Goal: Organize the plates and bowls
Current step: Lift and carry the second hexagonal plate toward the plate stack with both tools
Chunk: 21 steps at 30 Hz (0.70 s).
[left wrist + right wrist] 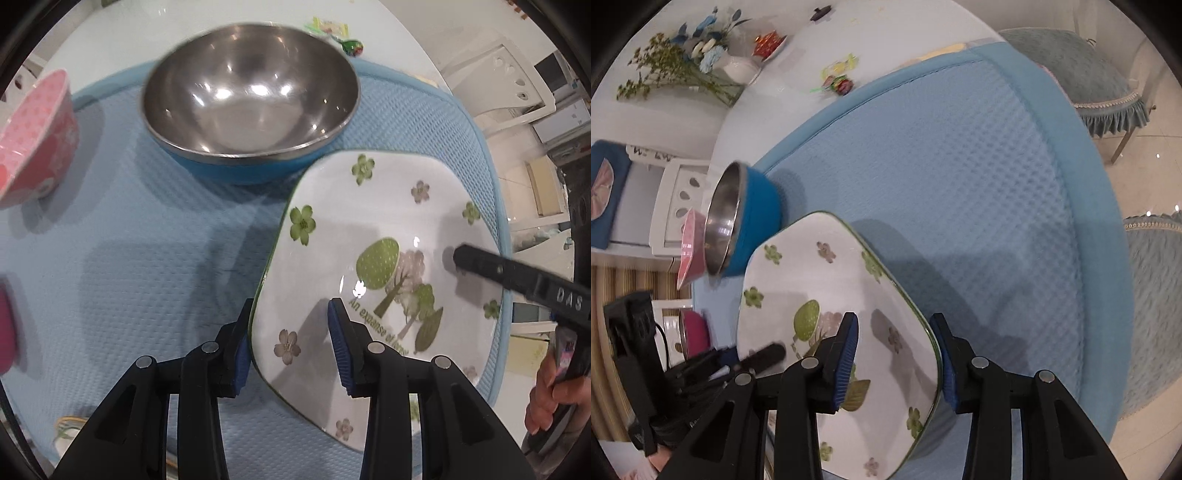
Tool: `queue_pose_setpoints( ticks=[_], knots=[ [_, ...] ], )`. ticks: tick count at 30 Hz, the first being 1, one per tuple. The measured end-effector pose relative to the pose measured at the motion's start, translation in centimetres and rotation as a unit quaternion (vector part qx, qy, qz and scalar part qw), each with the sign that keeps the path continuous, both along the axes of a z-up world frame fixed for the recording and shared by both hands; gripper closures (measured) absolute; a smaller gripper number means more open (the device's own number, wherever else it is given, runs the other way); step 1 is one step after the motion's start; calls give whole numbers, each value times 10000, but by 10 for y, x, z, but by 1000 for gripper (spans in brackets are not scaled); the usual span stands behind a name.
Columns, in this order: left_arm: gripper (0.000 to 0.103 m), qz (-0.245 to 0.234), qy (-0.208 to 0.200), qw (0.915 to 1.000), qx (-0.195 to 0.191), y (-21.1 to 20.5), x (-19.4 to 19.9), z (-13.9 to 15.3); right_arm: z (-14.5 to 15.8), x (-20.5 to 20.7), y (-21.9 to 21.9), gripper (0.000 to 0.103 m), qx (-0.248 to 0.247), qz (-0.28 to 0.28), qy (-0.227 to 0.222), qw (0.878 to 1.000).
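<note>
A white square plate with green flowers and trees [373,236] lies on a blue mat [122,258], one edge raised. My left gripper [291,343] is open and straddles the plate's near-left rim, one finger under, one above. My right gripper [897,365] is open and straddles the opposite rim of the same plate [827,280]; its finger [491,267] reaches over the plate in the left wrist view. A steel bowl with a blue outside [251,99] stands behind the plate. A pink dotted bowl [37,136] sits at the left. A magenta bowl [694,332] lies beyond.
The mat [960,177] covers a round white table [886,33]. Candy wrappers [838,81] and a vase of flowers [701,62] sit on the table past the mat. A cushioned chair [1086,81] stands beside the table. A white plastic rack [509,74] stands off the table.
</note>
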State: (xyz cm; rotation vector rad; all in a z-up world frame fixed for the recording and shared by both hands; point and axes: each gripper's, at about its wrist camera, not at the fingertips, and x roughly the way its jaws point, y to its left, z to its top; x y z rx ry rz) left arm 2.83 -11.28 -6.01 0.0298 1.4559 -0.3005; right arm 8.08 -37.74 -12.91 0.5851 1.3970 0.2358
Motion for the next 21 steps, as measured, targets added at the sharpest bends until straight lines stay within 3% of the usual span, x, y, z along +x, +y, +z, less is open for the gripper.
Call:
queue_pose_setpoints(
  ticks=[9, 21],
  knots=[
    [69, -276, -189, 9994, -64, 8, -3, 16, 10, -18, 16, 62, 275, 43, -125, 9995],
    [69, -165, -245, 9993, -219, 47, -21, 23, 35, -26, 42, 62, 301, 131, -317, 9990]
  ],
)
